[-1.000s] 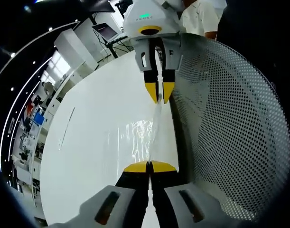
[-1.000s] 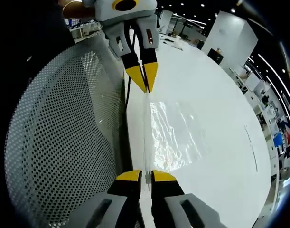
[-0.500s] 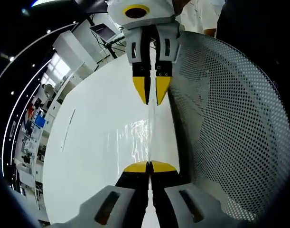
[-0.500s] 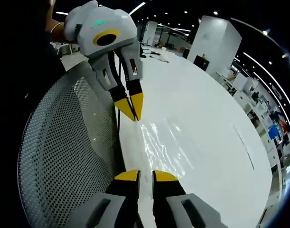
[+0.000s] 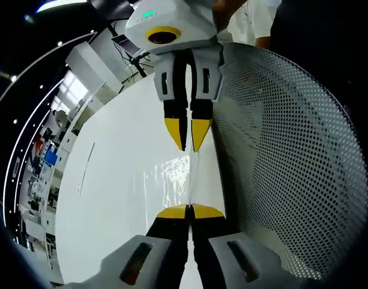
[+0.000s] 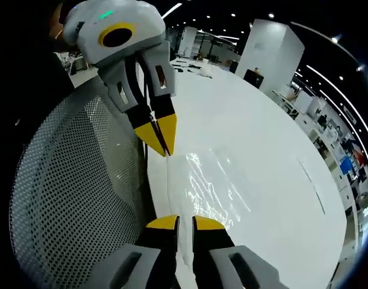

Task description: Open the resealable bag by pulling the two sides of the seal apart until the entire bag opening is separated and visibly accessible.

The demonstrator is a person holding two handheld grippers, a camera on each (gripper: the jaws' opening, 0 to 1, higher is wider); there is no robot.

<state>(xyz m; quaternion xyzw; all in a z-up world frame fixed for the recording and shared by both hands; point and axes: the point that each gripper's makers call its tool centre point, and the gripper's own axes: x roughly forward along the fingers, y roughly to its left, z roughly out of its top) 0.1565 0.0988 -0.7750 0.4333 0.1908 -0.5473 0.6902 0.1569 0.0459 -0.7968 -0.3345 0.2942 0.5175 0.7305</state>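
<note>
**2 grippers pinching the top edge of a clear bag over a white surface**

In the left gripper view, the left gripper [image 5: 189,211] is rising from the bottom with its 2 yellow-tipped jaws pressed together; it is clamping one end of the resealable bag [image 5: 174,180], whose clear film is glinting just beyond the tips; the right gripper [image 5: 188,146] is reaching in from the top, facing the camera, its jaws nearly meeting on the far end of the same bag edge; the seal edge is running as a thin line between the 2 pairs of tips, and the rest of the bag is lying to one side of it on the white surface [image 5: 111,198].

In the right gripper view, the right gripper [image 6: 185,224] is showing a narrow slit between its jaws, with the thin bag edge sitting in that slit; the left gripper [image 6: 161,146] is coming in from the upper left, its yellow tips closed on the other end; the bag [image 6: 214,189] is spreading flat and shiny across the surface [image 6: 274,174] from that edge.

Beside the grippers, a perforated grey mesh panel [image 5: 286,156] is curving along the surface's rim; behind it a person in a white top [image 5: 253,21] is standing; further out, an open hall with ceiling lights and a white pillar [image 6: 268,51] is showing.
</note>
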